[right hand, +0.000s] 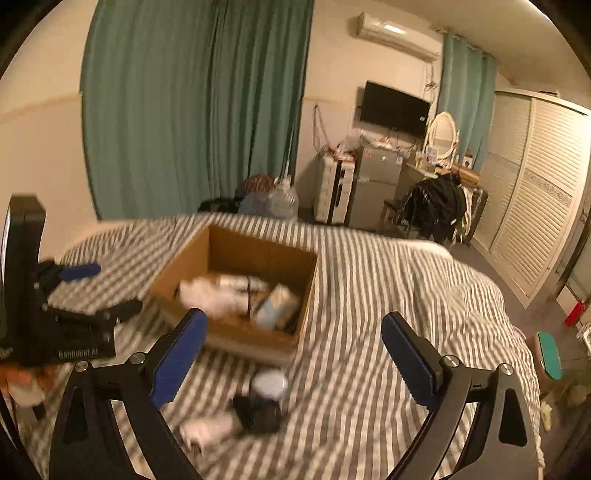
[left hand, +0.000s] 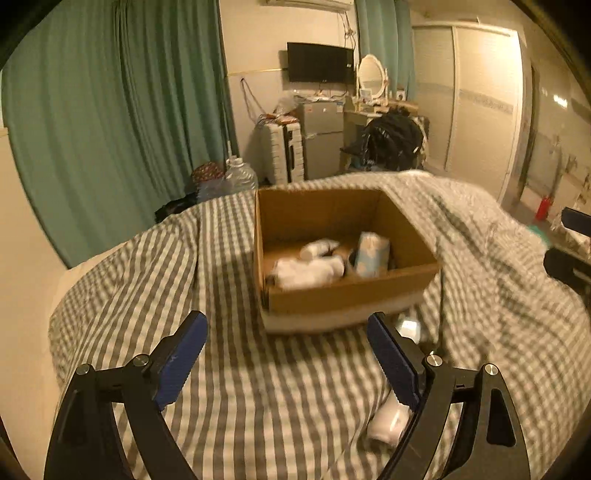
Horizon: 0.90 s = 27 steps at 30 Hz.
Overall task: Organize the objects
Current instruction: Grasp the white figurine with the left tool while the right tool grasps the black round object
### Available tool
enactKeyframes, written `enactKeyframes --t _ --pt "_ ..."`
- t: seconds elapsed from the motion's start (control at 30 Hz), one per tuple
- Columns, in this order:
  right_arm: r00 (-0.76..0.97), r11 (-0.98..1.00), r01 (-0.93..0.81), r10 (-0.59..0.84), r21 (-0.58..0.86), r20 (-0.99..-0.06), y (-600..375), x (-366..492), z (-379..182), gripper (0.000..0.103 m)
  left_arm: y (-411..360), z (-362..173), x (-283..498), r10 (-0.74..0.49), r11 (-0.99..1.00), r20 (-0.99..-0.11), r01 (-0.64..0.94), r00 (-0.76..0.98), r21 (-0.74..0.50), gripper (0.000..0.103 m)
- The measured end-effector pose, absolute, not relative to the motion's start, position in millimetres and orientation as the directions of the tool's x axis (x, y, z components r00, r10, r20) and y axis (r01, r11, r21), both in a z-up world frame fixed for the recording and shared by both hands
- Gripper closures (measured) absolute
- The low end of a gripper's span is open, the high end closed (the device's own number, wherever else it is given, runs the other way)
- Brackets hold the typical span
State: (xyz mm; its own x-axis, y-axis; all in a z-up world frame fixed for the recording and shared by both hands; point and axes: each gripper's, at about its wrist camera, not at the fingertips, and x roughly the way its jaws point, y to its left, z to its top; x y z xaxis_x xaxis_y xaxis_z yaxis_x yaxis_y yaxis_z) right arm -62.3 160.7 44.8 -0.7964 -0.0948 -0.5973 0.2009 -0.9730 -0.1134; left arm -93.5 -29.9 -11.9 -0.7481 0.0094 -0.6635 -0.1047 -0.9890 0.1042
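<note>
While both the left gripper [left hand: 286, 328] and right gripper [right hand: 293, 330] hang released and empty, the white bottle [right hand: 208, 430] looks light, rigid, slippery, so pinch mid-body.

Bedroom, dim warm light.
Green curtains [right hand: 192, 107] cover the left wall. A television [left hand: 320, 62] hangs on the far wall above a small fridge [left hand: 322, 138]; beside it, an oval mirror [left hand: 371, 72]. Louvred wardrobe doors [right hand: 535, 192] on the right; air conditioner [right hand: 397, 35] near the ceiling.
</note>
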Motion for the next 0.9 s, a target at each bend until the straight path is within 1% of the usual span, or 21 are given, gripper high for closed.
enactKeyframes --t 0.03,0.13,0.2,0.33,0.47,0.6,0.7,0.77,0.8,0.83,0.87,0.9 --pt "-0.796 -0.973 0.201 -0.095 -0.113 -0.597 161 -62 45 0.007 -27 -16 -89 0.001 -0.989 -0.668 -0.101 -0.744 0.111 0.012" --pt "-0.763 -0.971 0.211 -0.09 -0.114 -0.64 160 -54 22 0.007 -21 -36 -72 -0.009 -0.987 -0.697 -0.104 -0.717 0.119 0.012" --pt "-0.726 -0.97 0.222 -0.098 -0.097 -0.68 161 -45 -5 0.007 -15 -50 -56 -0.033 -0.985 -0.702 -0.095 -0.711 0.143 0.012" --pt "-0.702 -0.973 0.217 -0.098 -0.081 -0.705 160 -39 -25 0.007 -1 -78 -30 -0.031 -0.977 -0.729 -0.134 -0.684 0.168 0.012" --pt "-0.675 -0.978 0.196 -0.086 -0.065 -0.733 159 -34 -48 0.007 15 -100 -6 0.039 -0.962 -0.776 -0.233 -0.63 0.141 0.012" --pt "-0.672 -0.981 0.184 -0.08 -0.061 -0.736 160 -31 -53 0.007 28 -119 8 0.081 -0.943 -0.809 -0.308 -0.583 0.128 0.012" --pt "-0.667 -0.983 0.172 -0.072 -0.06 -0.742 159 -29 -58 0.007 33 -135 14 0.117 -0.933 -0.838 -0.349 -0.533 0.091 0.012" --pt "-0.664 -0.984 0.171 -0.071 -0.059 -0.744 159 -29 -60 0.007 32 -147 13 0.111 -0.934 -0.853 -0.347 -0.51 0.086 0.012" --pt "-0.658 -0.984 0.171 -0.071 -0.058 -0.749 158 -29 -62 0.007 31 -154 12 0.104 -0.934 -0.861 -0.346 -0.498 0.087 0.014" --pt "-0.658 -0.984 0.171 -0.071 -0.058 -0.749 158 -29 -62 0.007 31 -158 11 0.113 -0.933 -0.866 -0.351 -0.487 0.076 0.019" --pt "-0.655 -0.983 0.172 -0.07 -0.058 -0.752 156 -29 -63 0.007 30 -162 9 0.131 -0.932 -0.875 -0.358 -0.467 0.052 0.042" --pt "-0.654 -0.983 0.172 -0.069 -0.059 -0.754 156 -29 -64 0.007 29 -166 8 0.142 -0.932 -0.885 -0.362 -0.444 0.031 0.045"
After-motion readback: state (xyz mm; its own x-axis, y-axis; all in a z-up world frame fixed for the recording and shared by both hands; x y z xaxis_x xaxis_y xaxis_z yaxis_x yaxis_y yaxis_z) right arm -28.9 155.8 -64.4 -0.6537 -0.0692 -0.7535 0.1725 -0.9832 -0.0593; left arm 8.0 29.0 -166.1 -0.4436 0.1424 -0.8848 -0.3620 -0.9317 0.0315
